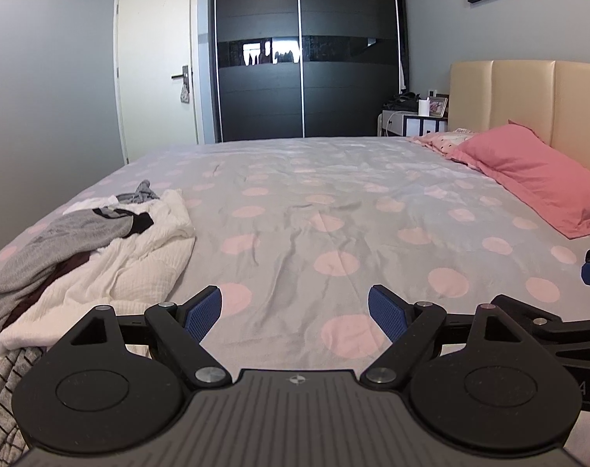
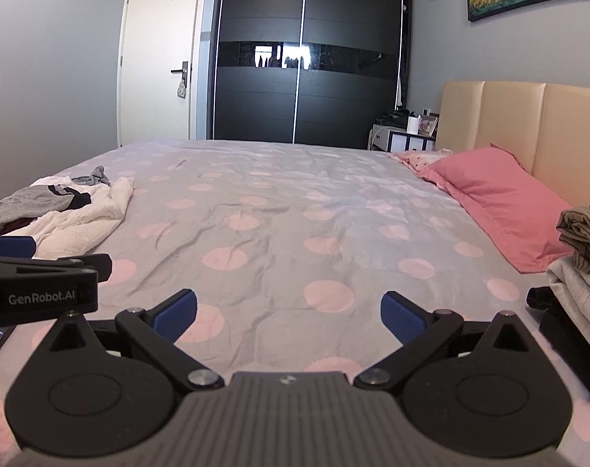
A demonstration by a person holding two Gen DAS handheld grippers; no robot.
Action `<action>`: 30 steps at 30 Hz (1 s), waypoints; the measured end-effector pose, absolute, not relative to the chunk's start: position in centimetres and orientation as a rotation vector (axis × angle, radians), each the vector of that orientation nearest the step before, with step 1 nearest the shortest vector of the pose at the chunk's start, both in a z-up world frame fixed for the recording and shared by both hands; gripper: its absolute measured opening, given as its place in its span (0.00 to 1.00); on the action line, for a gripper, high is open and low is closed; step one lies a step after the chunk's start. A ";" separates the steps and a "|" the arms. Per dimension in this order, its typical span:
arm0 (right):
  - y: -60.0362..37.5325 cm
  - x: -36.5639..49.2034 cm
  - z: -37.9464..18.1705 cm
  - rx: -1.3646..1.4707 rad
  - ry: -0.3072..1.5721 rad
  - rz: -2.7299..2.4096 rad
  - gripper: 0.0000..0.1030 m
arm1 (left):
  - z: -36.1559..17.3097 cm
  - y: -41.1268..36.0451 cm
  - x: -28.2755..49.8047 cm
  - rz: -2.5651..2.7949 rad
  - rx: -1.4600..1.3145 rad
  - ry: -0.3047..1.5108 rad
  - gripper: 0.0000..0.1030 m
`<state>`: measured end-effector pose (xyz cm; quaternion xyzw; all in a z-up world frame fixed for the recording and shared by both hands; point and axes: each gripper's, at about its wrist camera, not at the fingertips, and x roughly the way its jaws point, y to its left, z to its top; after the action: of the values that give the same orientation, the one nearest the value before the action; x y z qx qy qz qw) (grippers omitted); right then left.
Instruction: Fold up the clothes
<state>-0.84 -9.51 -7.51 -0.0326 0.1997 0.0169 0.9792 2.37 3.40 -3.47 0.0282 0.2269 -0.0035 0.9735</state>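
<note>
Two tools are in my hands, and neither carries anything. From the left wrist camera, my left tool [image 1: 294, 311] hangs over the bed [image 1: 334, 202] with its blue pads spread wide apart above the grey sheet with pink dots. To its left lies the heap of unfolded clothes [image 1: 100, 257]: a white crinkled garment [image 1: 147, 257] with a grey top [image 1: 61, 241] draped over it, and a striped piece [image 1: 3, 389] at the near edge. A pink pillow [image 1: 528, 171] rests against the beige headboard [image 1: 528, 93] on the far right, and the dark wardrobe [image 1: 302, 50] stands beyond the bed. From the right wrist camera, my right tool [image 2: 288, 313] is likewise spread wide over bare sheet, holding nothing. The same heap sits well off to the far left, while a stack of folded clothes [image 2: 583, 257] rests at the right edge, just beside the pillow. Part of the left tool shows at the left edge.
</note>
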 end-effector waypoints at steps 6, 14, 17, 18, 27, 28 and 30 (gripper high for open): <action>-9.3 -1.3 -7.1 -0.068 0.374 0.040 0.99 | -3.2 3.1 2.1 -0.004 0.078 0.439 0.81; -9.2 -1.6 -6.9 -0.074 0.359 0.059 0.99 | -3.0 3.1 2.1 0.020 0.080 0.432 0.80; -9.3 -1.6 -6.9 -0.069 0.361 0.057 0.99 | -2.9 3.0 2.0 0.017 0.089 0.428 0.81; -9.3 -1.6 -6.9 -0.069 0.360 0.057 0.99 | -2.9 2.9 2.0 0.016 0.091 0.427 0.81; -8.9 -1.9 -6.7 -0.078 0.343 0.069 0.99 | -2.9 2.9 1.9 0.020 0.097 0.423 0.80; -8.9 -1.9 -6.7 -0.078 0.343 0.069 0.99 | -2.9 2.8 1.9 0.021 0.098 0.423 0.80; -8.9 -1.9 -6.7 -0.078 0.341 0.068 0.99 | -2.9 2.8 1.7 0.020 0.099 0.422 0.81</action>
<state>-1.95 -8.87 -6.68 -0.0387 0.1696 0.0338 0.9842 1.69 2.76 -2.90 0.0489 0.2093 0.0099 0.9766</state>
